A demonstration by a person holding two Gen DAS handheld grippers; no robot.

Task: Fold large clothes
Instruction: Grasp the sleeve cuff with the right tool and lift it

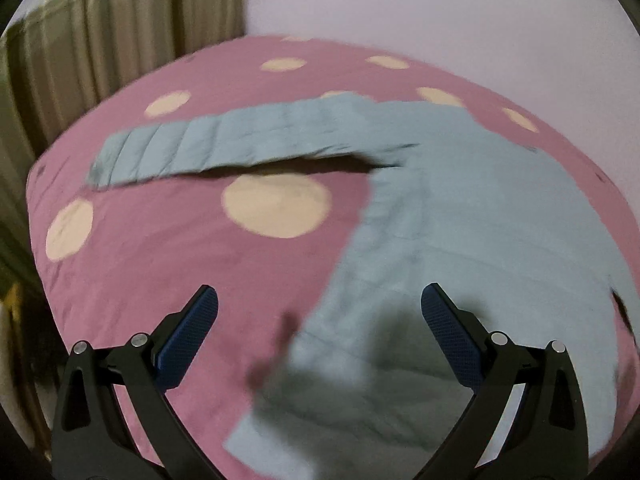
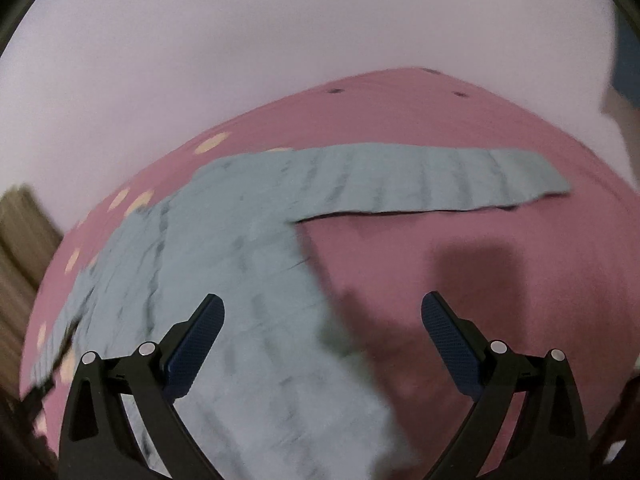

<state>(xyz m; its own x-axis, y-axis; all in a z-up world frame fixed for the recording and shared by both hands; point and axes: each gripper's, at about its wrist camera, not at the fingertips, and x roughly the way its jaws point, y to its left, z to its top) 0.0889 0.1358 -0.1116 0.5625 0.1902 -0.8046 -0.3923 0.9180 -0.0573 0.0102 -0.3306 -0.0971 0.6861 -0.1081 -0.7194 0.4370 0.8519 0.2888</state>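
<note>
Nearest the lens in each wrist view stand 2 black gripper arms ending in 2 blue textured fingers. The left gripper point(image 1: 319, 308) is spread wide with nothing between its fingers point(image 1: 204, 312); it hangs over the near left hem of the garment. The right gripper point(image 2: 322, 316) is likewise spread wide and holds nothing, its left finger over the cloth and its right finger over bare cover.

1 light blue knit sweater point(image 1: 460, 216) lies flat on the bed, body toward the cameras. It has 2 sleeves: the left sleeve point(image 1: 208, 148) stretches out sideways in the left wrist view, its lower edge casting a dark shadow, and the right sleeve point(image 2: 432, 184) stretches out the other way in the right wrist view.

The surface is 1 pink bedcover point(image 1: 200, 280) printed with cream dots; about 8 show in the left view, though motion blur makes the count uncertain. Beyond the bed rise 1 plain pale wall point(image 2: 280, 40) and, at far left, 1 olive pleated curtain point(image 1: 112, 40).
</note>
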